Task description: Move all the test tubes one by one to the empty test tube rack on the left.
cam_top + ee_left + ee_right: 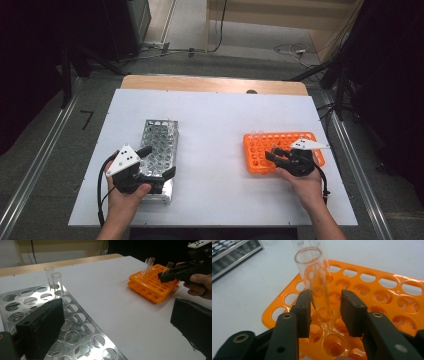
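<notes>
The near end of the metal rack (159,150) is hidden under the left gripper (159,161). The glass tubes (257,134) in the orange rack (260,150) are too small to count from above.

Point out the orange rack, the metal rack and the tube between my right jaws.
orange rack (258,152): high view, its left part.
metal rack (161,135): high view, its perforated top plate.
tube (317,287): right gripper view, mid glass wall.
</notes>
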